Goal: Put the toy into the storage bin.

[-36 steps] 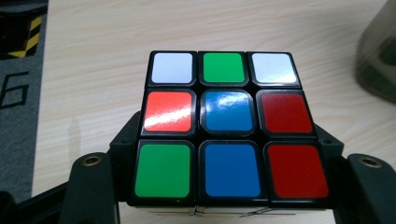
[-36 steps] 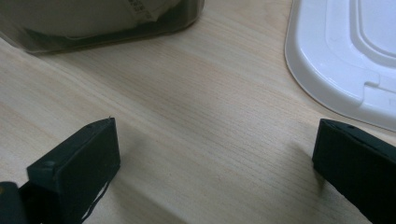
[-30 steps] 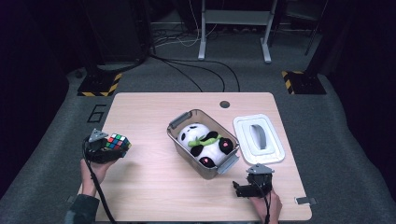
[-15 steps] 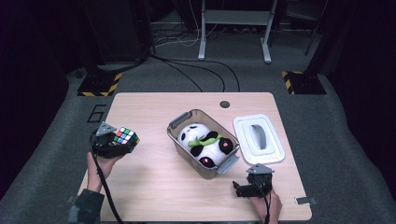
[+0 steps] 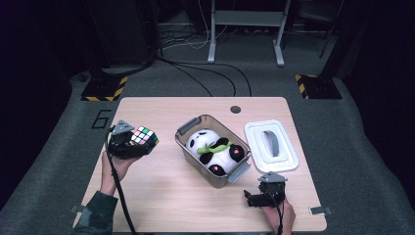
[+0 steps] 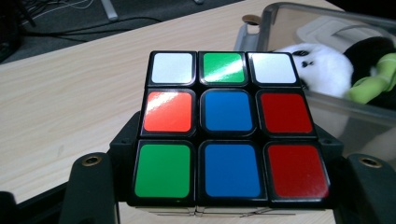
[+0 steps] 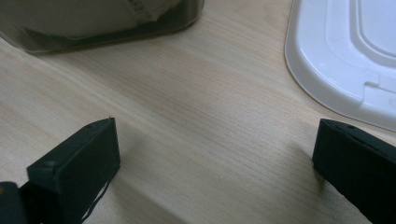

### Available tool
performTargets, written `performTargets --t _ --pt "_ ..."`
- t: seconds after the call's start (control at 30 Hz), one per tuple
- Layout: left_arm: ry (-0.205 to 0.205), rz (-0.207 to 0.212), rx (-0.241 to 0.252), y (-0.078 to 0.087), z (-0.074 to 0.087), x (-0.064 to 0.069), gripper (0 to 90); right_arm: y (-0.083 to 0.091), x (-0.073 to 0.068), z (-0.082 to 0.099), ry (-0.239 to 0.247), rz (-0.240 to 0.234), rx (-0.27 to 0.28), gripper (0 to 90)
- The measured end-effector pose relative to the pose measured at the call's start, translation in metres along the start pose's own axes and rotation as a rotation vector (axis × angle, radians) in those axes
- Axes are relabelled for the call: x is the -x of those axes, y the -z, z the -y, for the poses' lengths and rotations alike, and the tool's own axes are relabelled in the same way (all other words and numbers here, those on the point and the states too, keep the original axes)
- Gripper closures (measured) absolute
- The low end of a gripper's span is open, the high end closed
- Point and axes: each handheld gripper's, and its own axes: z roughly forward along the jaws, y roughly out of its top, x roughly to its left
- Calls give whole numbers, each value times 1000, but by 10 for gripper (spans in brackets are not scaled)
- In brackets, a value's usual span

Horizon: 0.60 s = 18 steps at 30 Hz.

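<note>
A Rubik's cube (image 5: 143, 136) (image 6: 227, 126) is held between the jaws of my left gripper (image 5: 134, 145) (image 6: 224, 186), lifted above the left side of the wooden table (image 5: 161, 191). In the left gripper view the cube's top face shows white, green, orange, blue and red tiles. A clear plastic bin (image 5: 187, 126) (image 6: 280, 18) at the table's middle holds a plush panda (image 5: 215, 151) (image 6: 322, 65). My right gripper (image 5: 250, 198) (image 7: 215, 158) rests low near the front right edge, jaws wide apart with bare wood between them.
The bin's white lid (image 5: 271, 145) (image 7: 345, 51) lies flat to the right of the bin. A round cable hole (image 5: 235, 109) sits at the table's far edge. Dark floor with cables and a metal stand (image 5: 244, 29) lies beyond.
My left gripper has carried the cube upward and toward the right, nearer the bin. The right gripper has stayed where it was.
</note>
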Motion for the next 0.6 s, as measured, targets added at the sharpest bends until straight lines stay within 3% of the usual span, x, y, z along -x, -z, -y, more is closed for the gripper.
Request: performTargets --t 0.6 --pt "-81 80 6 -22 -35 39 337 0 0 0 -1 0 0 2"
